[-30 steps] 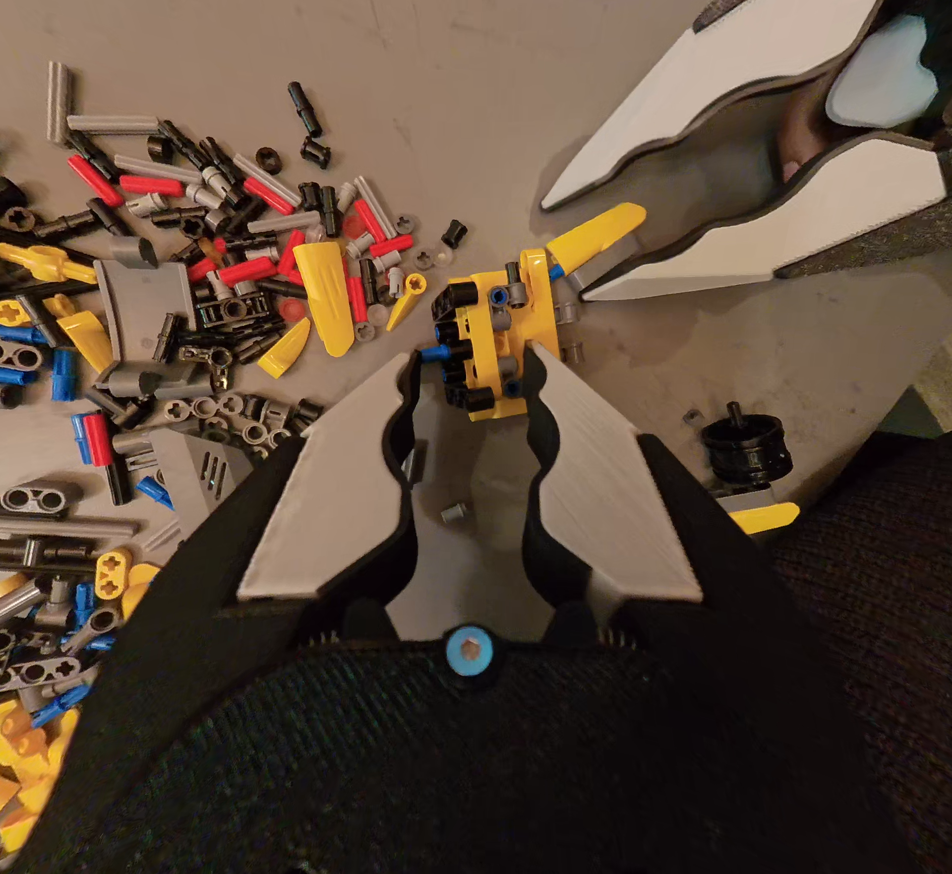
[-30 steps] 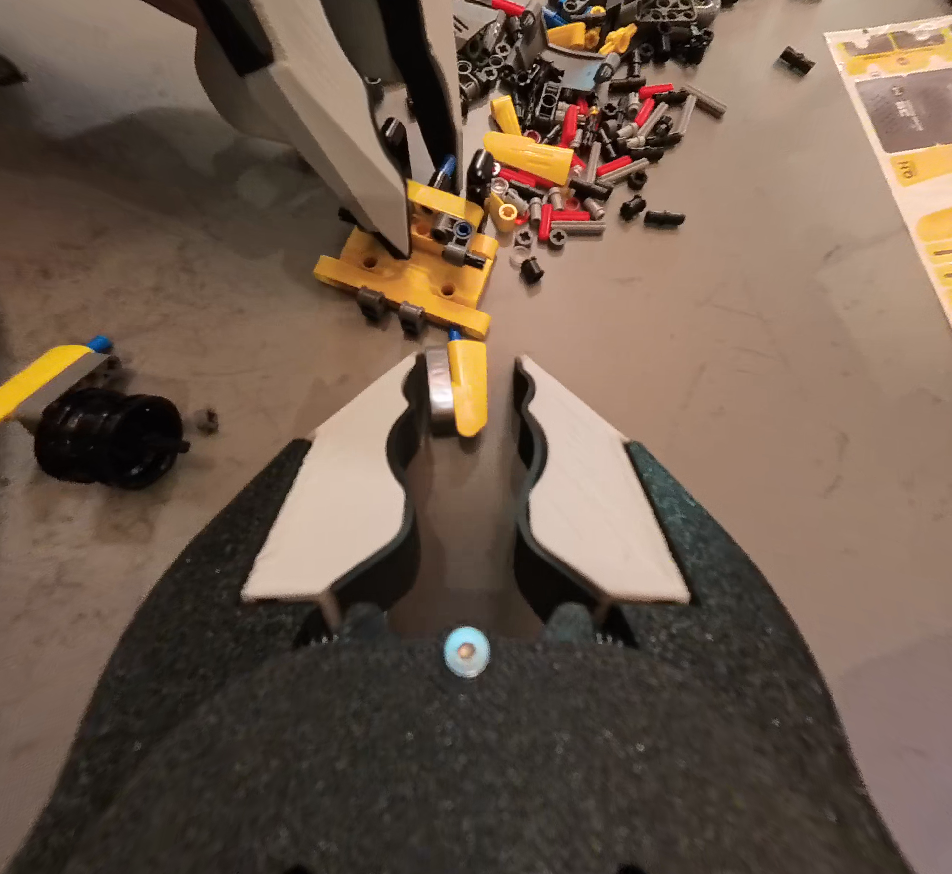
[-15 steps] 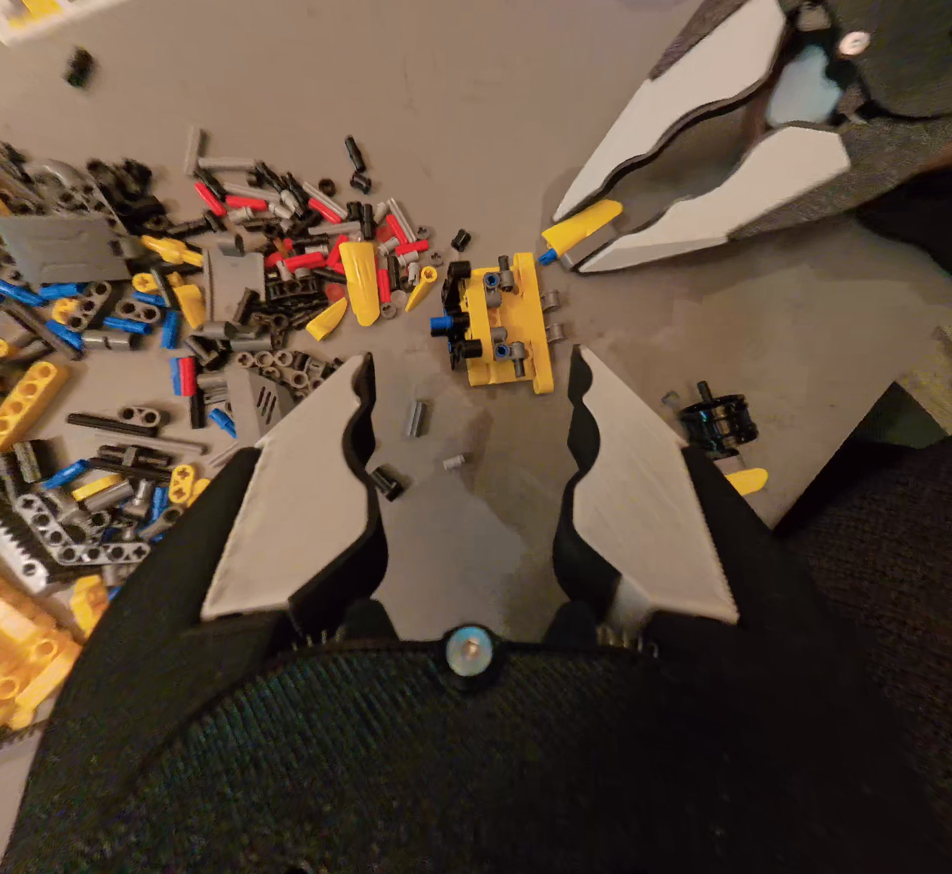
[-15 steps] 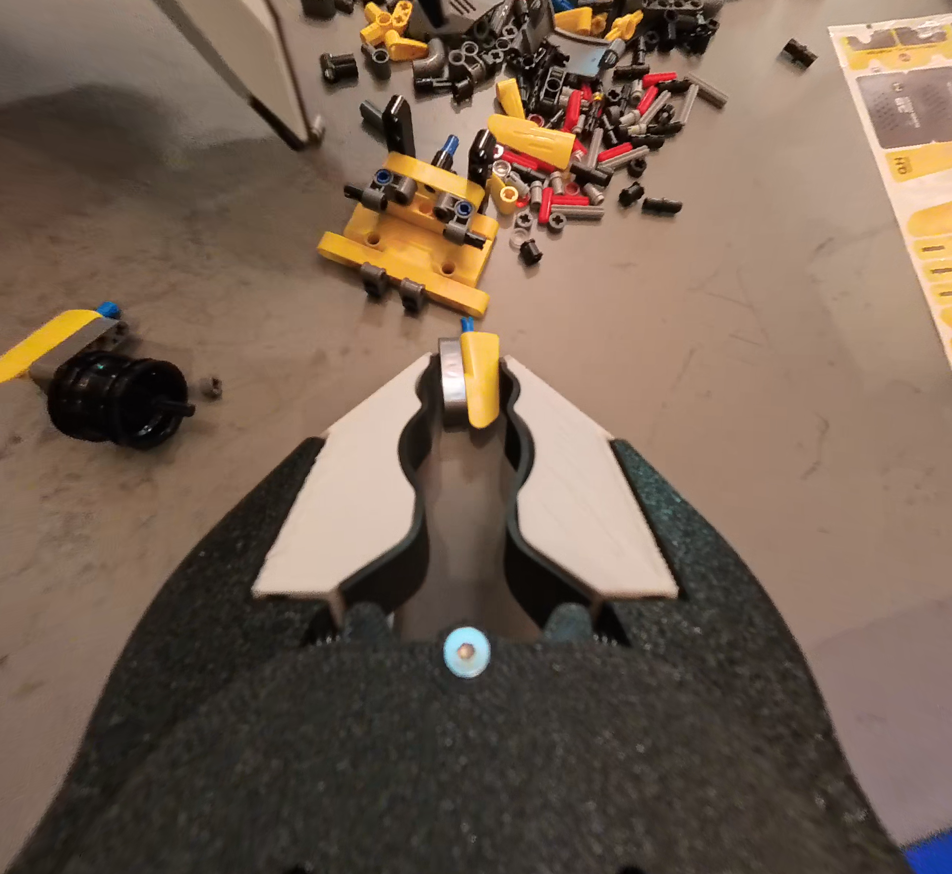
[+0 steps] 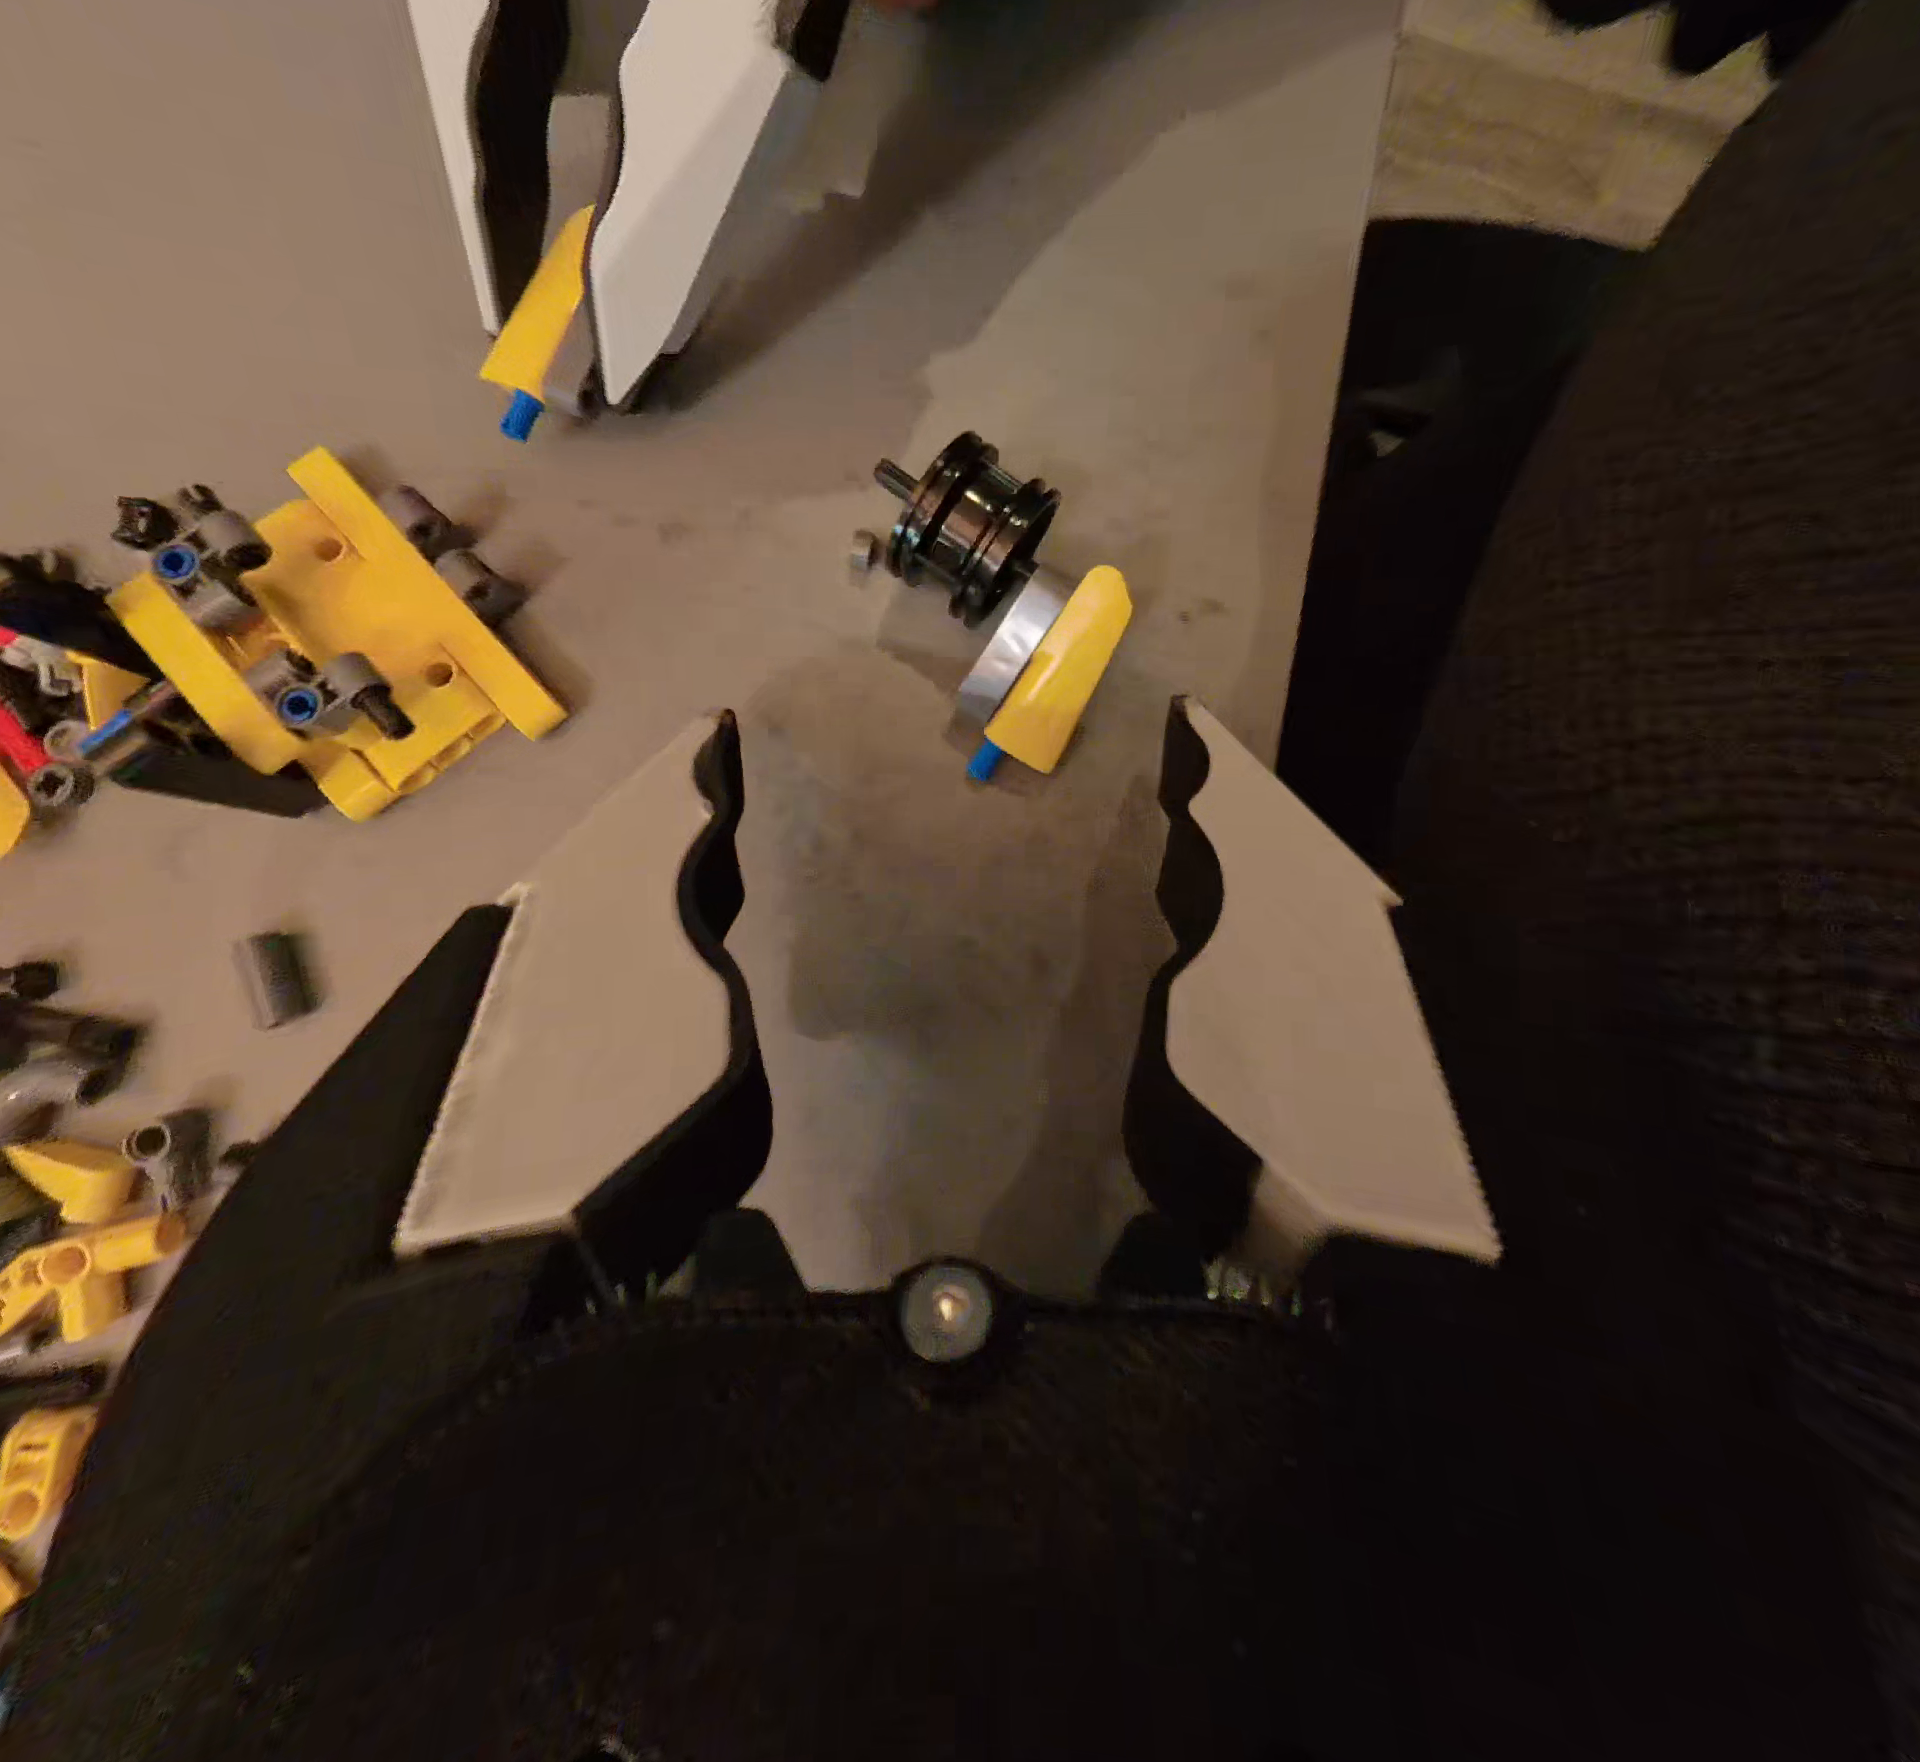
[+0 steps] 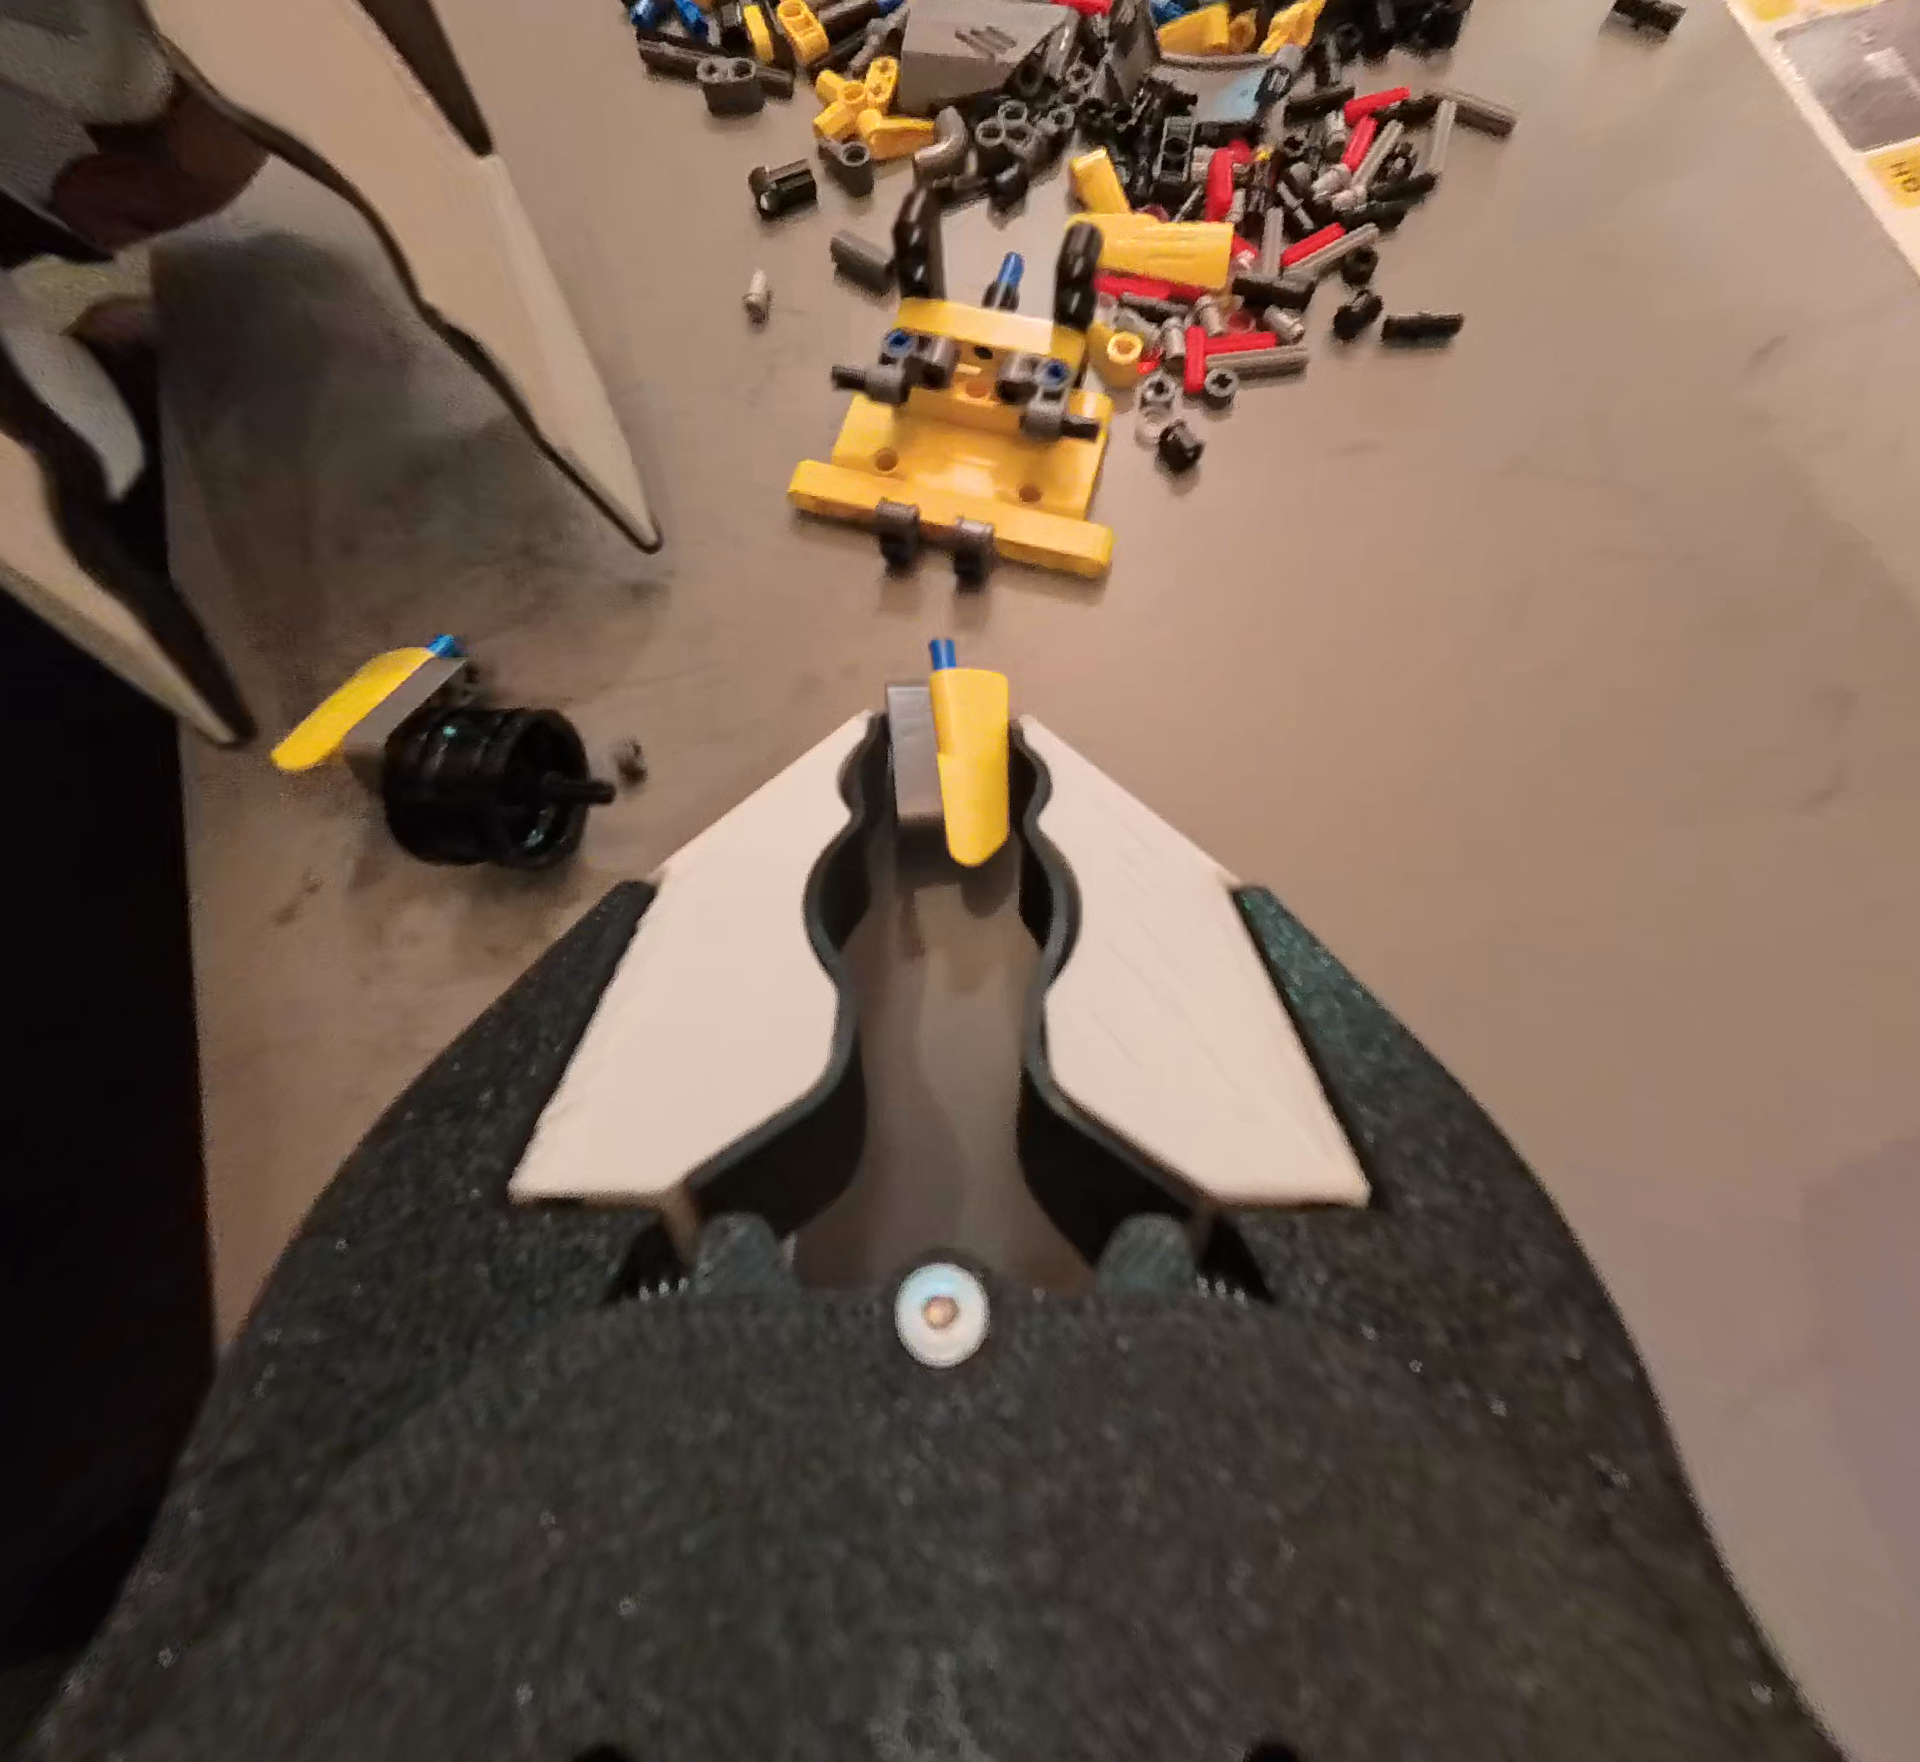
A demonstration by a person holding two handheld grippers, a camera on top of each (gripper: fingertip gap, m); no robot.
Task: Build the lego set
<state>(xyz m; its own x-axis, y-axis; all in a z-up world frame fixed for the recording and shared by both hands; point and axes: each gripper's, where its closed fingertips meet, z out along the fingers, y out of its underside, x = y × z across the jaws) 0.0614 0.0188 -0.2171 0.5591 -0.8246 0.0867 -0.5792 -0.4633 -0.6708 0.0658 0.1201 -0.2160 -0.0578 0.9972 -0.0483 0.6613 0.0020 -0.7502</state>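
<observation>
1. Right hand-held gripper (image 6: 954, 725) is clenched on a yellow wing piece with grey panel and blue pin (image 6: 961, 762), just short of the yellow frame assembly (image 6: 961, 450) on the counter (image 6: 1455, 673).
2. Left hand-held gripper (image 5: 945, 725) gapes wide, empty, above a black wheel hub (image 5: 971, 538) and a second yellow wing piece (image 5: 1055, 673), right of the frame assembly.
3. Loose brick pile (image 6: 1143, 50) lies beyond the frame assembly.

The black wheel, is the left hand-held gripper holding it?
No, the left hand-held gripper is open and empty, and the black wheel lies on the table beyond its tips.
</observation>
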